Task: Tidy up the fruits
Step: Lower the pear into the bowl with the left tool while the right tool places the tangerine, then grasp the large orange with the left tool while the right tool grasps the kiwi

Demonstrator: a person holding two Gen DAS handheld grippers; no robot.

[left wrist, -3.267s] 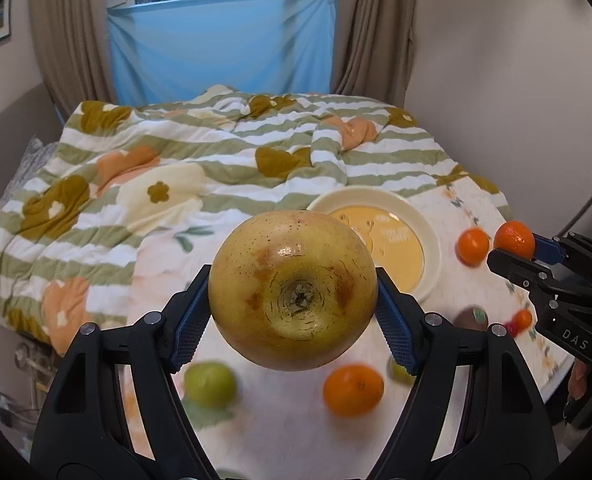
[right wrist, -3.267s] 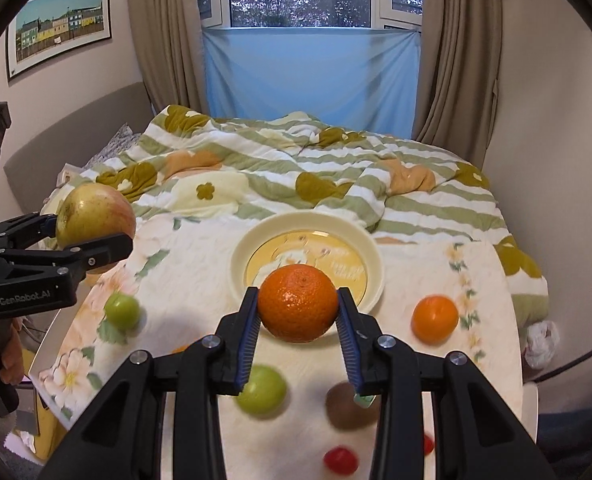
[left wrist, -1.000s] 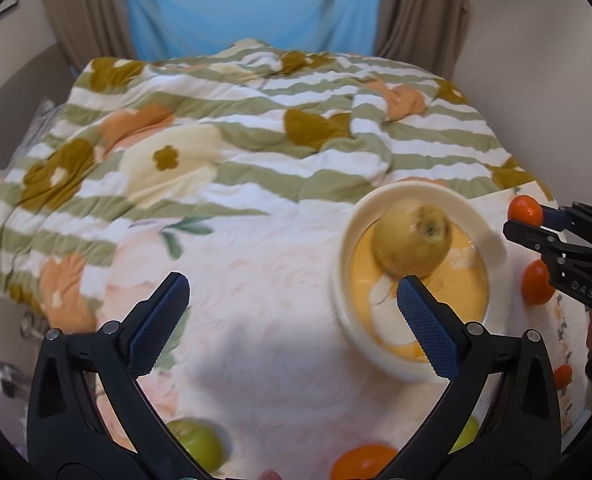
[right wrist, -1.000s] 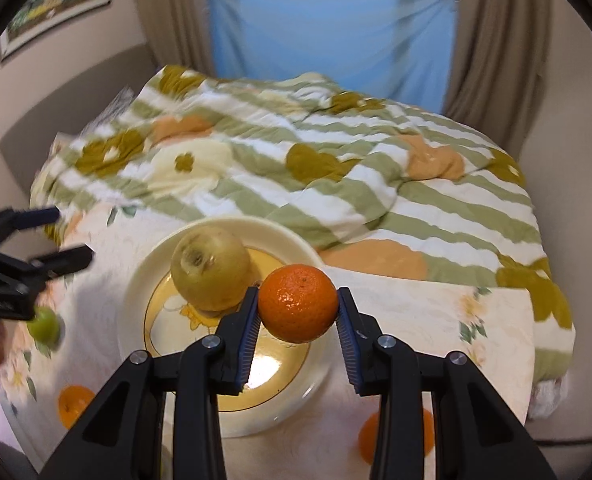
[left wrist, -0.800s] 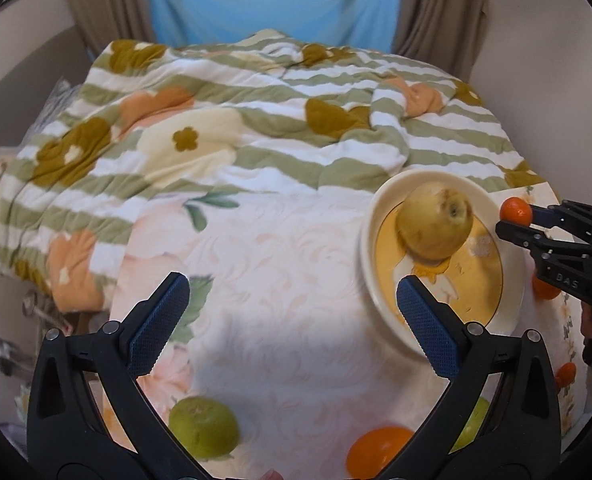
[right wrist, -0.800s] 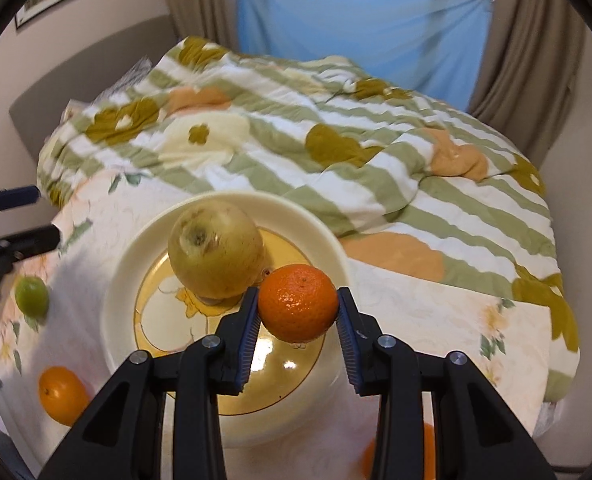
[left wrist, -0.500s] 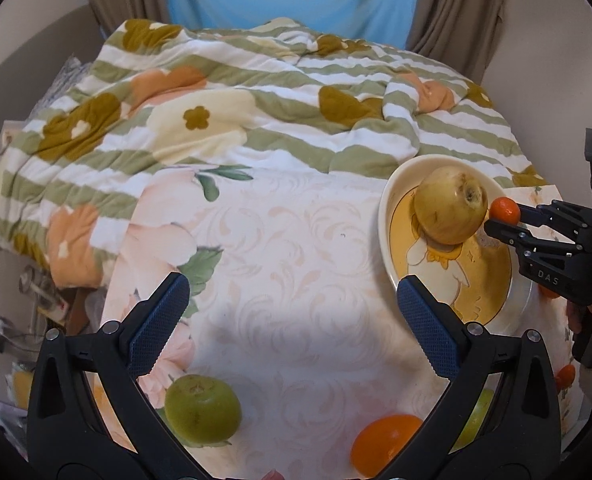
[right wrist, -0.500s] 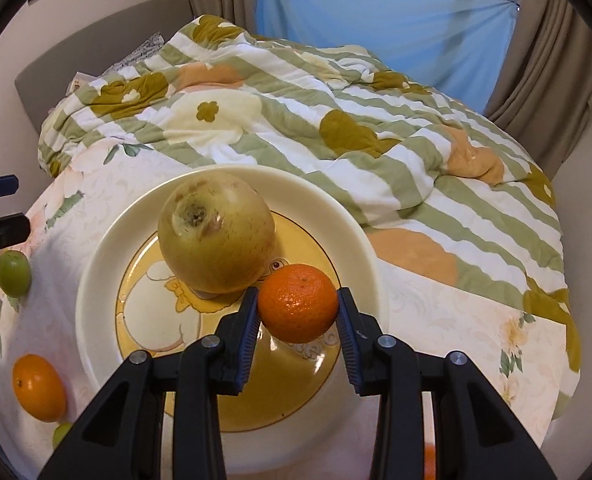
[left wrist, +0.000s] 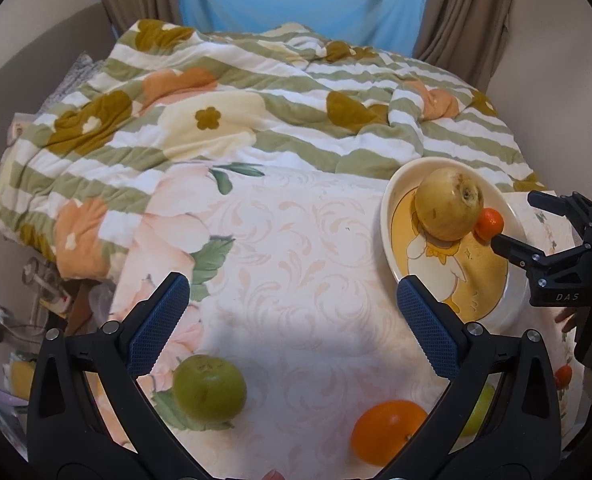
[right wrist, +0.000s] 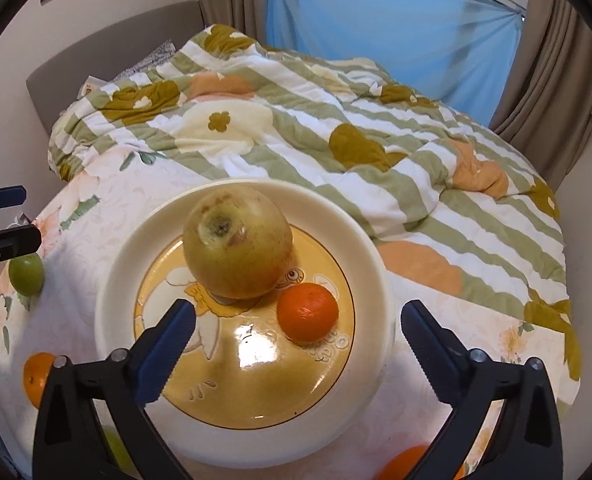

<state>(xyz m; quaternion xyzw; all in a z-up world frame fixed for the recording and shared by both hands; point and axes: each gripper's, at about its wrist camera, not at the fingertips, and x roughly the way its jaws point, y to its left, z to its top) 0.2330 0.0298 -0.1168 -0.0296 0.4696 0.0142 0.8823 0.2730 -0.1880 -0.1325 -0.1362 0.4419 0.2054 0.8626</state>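
Observation:
A cream plate (right wrist: 116,280) (left wrist: 388,216) with a yellow duck picture holds a big yellow apple (right wrist: 238,242) (left wrist: 450,204) and a small tangerine (right wrist: 307,312) (left wrist: 489,222) beside it. My right gripper (right wrist: 296,332) (left wrist: 536,224) is open over the plate, just behind the tangerine and not touching it. My left gripper (left wrist: 292,312) is open and empty over the floral tablecloth, left of the plate. A green fruit (left wrist: 210,388) (right wrist: 26,274) and an orange (left wrist: 388,430) (right wrist: 36,372) lie near the left gripper.
A second green fruit (left wrist: 476,412) and a small red fruit (left wrist: 563,376) lie at the front right. Another orange (right wrist: 420,466) sits at the bottom edge of the right wrist view. A striped floral quilt (left wrist: 276,92) covers the bed behind the table. A wall stands to the right.
My right gripper lowered the tangerine onto the plate beside the apple and opened, letting it go. My left gripper pulled back left, away from the plate.

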